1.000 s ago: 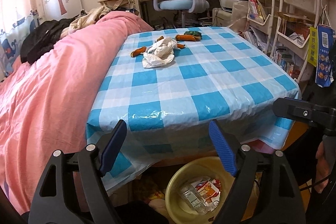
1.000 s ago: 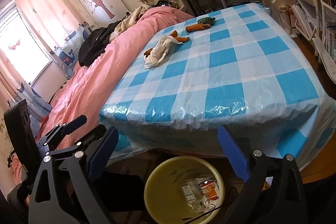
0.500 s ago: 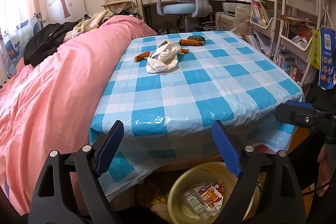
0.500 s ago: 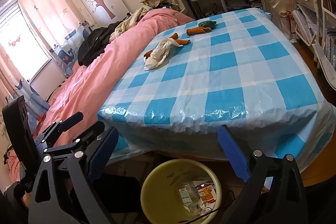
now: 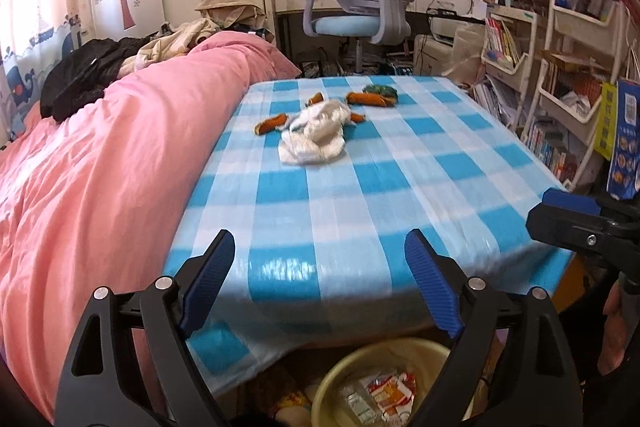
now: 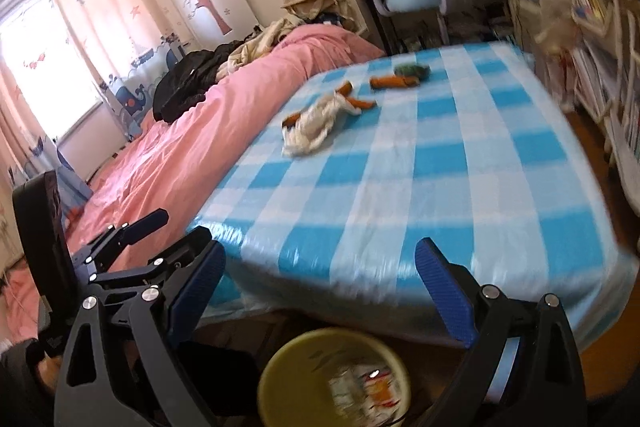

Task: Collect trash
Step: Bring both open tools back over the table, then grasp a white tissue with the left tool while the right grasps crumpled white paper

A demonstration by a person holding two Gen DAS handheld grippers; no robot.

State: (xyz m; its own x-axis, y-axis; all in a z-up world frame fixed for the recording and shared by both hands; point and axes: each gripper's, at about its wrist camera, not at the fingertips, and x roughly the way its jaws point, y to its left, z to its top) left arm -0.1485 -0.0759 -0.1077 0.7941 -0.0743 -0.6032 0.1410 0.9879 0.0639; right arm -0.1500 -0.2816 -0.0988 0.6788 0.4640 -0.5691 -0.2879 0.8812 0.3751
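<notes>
Both tongs, left (image 5: 316,283) and right (image 6: 320,291), hang spread and empty, so next is reaching for the tissue (image 5: 316,135) on the counter (image 5: 400,187).

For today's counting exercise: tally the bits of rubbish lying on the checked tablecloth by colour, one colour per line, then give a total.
Orange peel pieces: 4
White crumpled wrapper: 1
Green scrap: 1
Total: 6
A piece hidden under the wrapper cannot be ruled out.
</notes>
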